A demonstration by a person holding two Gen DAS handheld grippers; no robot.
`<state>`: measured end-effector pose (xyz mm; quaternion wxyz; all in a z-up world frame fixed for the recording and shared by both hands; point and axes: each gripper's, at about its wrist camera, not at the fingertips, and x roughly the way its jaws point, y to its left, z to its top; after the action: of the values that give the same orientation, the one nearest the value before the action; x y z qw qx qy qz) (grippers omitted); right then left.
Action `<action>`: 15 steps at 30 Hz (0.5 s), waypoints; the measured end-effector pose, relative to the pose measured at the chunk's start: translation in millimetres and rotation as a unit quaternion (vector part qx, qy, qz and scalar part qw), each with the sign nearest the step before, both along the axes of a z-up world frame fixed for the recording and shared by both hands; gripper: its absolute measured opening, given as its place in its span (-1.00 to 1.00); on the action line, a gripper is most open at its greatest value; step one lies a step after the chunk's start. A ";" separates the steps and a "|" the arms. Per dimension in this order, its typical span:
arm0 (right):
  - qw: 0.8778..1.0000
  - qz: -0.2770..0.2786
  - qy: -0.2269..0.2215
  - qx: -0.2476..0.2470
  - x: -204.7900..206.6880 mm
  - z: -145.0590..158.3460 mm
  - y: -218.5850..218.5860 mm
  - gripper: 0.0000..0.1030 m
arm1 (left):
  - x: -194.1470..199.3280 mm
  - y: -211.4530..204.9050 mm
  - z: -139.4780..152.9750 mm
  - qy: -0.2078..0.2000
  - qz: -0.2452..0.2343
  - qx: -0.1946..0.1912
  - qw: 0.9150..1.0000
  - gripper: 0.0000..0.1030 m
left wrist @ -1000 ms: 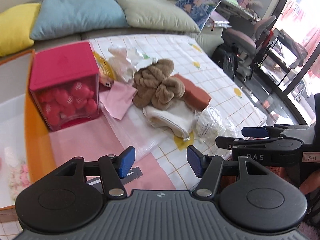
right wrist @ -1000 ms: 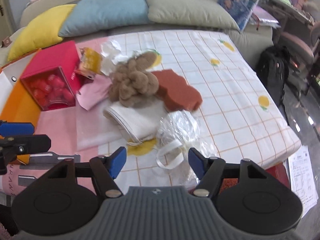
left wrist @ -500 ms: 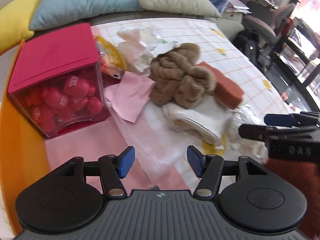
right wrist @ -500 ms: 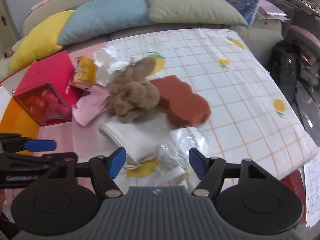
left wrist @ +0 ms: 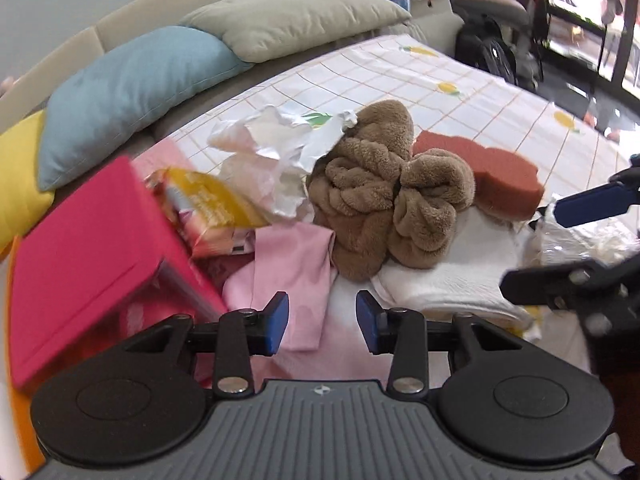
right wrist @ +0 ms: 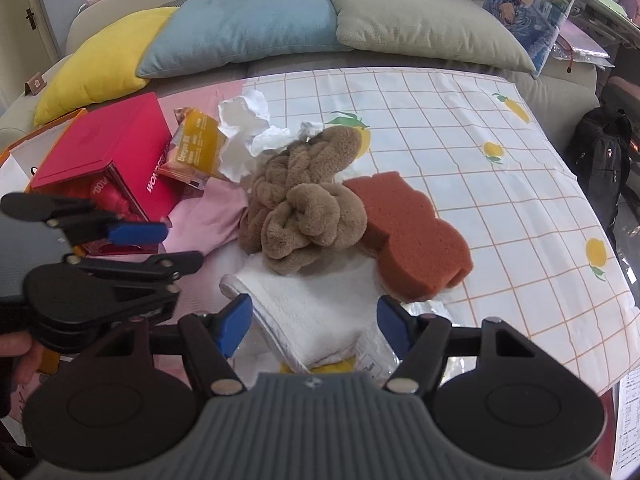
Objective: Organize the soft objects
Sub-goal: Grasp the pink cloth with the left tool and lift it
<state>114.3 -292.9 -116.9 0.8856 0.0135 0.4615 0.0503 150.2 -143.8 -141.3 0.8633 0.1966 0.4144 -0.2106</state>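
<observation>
A pile of soft things lies on the checked cloth: a brown fluffy towel (left wrist: pixel 384 196) (right wrist: pixel 304 204), a folded white towel (left wrist: pixel 444 280) (right wrist: pixel 320 308), a pink cloth (left wrist: pixel 288 272) (right wrist: pixel 208 220), a rust-red sponge (left wrist: pixel 496 172) (right wrist: pixel 412 236) and crumpled white paper (left wrist: pixel 276 152) (right wrist: pixel 244 124). My left gripper (left wrist: pixel 322 322) is open and empty, just short of the pink cloth; it also shows in the right wrist view (right wrist: pixel 152 246). My right gripper (right wrist: pixel 314 328) is open and empty over the white towel's near edge; it also shows in the left wrist view (left wrist: pixel 568 240).
A red-lidded clear box (left wrist: pixel 84 264) (right wrist: pixel 104 156) stands left of the pile with a yellow snack packet (left wrist: pixel 208 208) (right wrist: pixel 196 148) against it. Clear plastic wrap (left wrist: pixel 580 240) lies at the right. Yellow, blue and grey cushions (right wrist: pixel 244 24) line the sofa behind.
Both grippers have moved forward toward the pile. The left one swung in beside the red box; the right one now hangs over the white towel. Both stayed open.
</observation>
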 end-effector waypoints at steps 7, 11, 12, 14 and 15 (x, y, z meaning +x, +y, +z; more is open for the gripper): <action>1.000 0.001 0.011 -0.001 7.4 -7.4 1.8 0.32 | 14.1 -19.7 -26.7 0.002 -0.036 0.052 0.998 -0.07; 1.000 0.003 0.013 -0.005 7.0 -9.2 2.0 0.32 | 10.1 -28.2 -32.5 -0.036 -0.028 0.074 0.996 -0.04; 1.000 0.003 0.014 -0.006 6.8 -9.9 1.8 0.32 | 9.7 -30.4 -33.5 -0.043 -0.025 0.082 0.995 -0.04; 1.000 0.001 0.015 -0.005 6.4 -10.6 0.8 0.33 | 11.0 -32.1 -34.5 -0.043 -0.017 0.085 0.995 -0.46; 1.000 0.000 0.015 -0.005 6.3 -10.8 0.5 0.33 | 14.2 -31.5 -35.3 -0.036 -0.014 0.082 0.996 -0.63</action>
<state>120.6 -292.4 -127.7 0.8784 0.0093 0.4754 0.0479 164.5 -175.4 -176.6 0.8556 0.2794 0.3964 -0.1809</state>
